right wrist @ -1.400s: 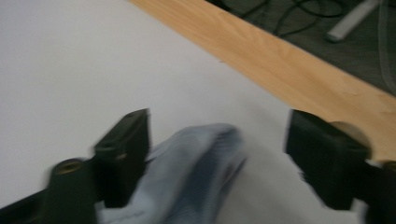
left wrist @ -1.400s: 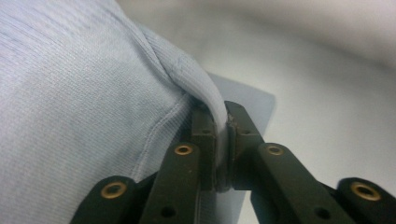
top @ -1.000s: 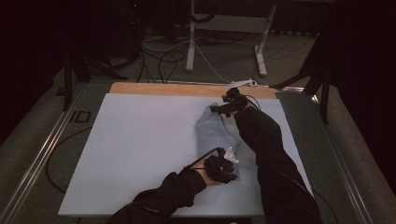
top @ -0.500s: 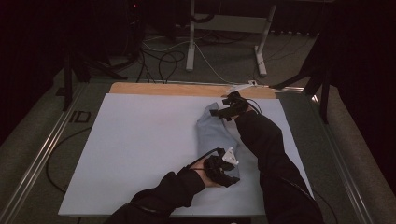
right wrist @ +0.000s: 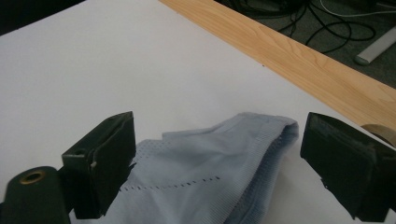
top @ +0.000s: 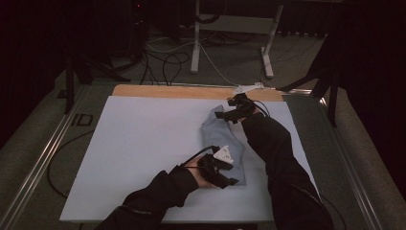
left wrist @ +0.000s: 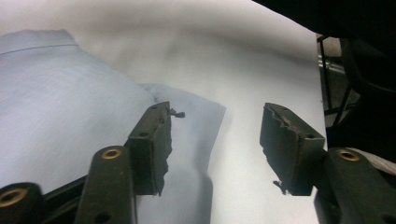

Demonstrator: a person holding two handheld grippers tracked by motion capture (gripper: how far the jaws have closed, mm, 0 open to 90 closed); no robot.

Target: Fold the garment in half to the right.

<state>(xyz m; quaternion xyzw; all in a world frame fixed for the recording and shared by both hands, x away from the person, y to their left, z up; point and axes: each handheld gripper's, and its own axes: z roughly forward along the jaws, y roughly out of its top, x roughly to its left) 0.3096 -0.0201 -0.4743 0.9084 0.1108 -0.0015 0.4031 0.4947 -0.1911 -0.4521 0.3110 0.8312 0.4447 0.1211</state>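
Pale blue cloth (top: 224, 143) lies lengthwise on the white desk (top: 134, 143) from the person toward the far edge, its near end beneath the just-opening, empty left tongs (top: 229, 175), its far end between the released right tongs (top: 225, 116).

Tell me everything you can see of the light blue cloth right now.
The light blue cloth is a soft knit garment, folded into a long strip on the white table. Rows of small holes cross its far end, which bunches up slightly. The left gripper, its jaws having just opened, hovers at the near corner; the right gripper straddles the far end, jaws open.
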